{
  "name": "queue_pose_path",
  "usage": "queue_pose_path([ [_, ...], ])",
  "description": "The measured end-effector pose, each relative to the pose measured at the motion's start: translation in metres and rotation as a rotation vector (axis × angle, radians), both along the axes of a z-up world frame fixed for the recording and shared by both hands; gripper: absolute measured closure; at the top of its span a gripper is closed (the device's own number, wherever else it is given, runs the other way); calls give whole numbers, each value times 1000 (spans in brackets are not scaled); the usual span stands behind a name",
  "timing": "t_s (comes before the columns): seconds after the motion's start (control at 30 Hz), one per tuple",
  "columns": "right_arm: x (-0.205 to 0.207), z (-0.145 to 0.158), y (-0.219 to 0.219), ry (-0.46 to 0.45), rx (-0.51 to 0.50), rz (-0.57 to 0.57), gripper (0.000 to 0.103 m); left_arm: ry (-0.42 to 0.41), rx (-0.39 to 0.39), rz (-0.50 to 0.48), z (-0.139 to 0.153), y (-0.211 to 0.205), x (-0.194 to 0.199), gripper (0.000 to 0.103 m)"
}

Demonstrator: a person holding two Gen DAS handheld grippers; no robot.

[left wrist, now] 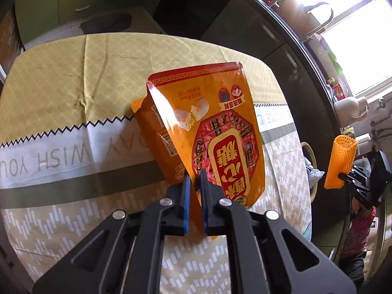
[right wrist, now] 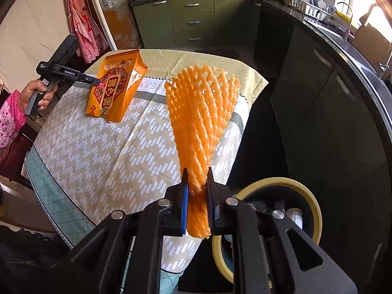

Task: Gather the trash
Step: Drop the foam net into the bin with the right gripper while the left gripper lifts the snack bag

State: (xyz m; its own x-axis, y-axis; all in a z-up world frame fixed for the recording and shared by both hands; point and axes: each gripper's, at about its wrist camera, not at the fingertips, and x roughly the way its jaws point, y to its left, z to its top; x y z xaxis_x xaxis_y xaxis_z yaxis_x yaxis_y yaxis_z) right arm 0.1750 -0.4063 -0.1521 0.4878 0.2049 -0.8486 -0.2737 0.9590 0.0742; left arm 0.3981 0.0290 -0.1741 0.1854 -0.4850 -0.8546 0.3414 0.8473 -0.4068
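Note:
An orange snack bag (left wrist: 220, 127) with red print stands tilted on the tablecloth, and my left gripper (left wrist: 195, 177) is shut on its lower edge. From the right wrist view the same bag (right wrist: 115, 90) stands at the table's far left, with the left gripper (right wrist: 96, 81) pinching its side and a hand (right wrist: 31, 93) on the handle. My right gripper (right wrist: 197, 175) is shut on the narrow end of an orange foam fruit net (right wrist: 201, 112), which fans out above the table's right edge. The left wrist view shows that net (left wrist: 339, 164) off the table, at the right.
A round bin with a yellow rim (right wrist: 311, 196) sits on the floor just right of the table (right wrist: 110, 159), under my right gripper; its rim (left wrist: 310, 152) also shows past the table's edge. Dark kitchen cabinets (right wrist: 318, 98) and a counter run along the right.

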Motion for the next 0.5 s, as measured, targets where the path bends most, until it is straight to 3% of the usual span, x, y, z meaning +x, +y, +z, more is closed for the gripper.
queue_pose_path([
  [0.3, -36, 0, -51, -7, -13, -158, 90, -245, 100, -89, 54, -38, -37, 99],
  [0.5, -62, -41, -112, 77, -58, -367, 90, -341, 96, -198, 99, -77, -82, 101],
])
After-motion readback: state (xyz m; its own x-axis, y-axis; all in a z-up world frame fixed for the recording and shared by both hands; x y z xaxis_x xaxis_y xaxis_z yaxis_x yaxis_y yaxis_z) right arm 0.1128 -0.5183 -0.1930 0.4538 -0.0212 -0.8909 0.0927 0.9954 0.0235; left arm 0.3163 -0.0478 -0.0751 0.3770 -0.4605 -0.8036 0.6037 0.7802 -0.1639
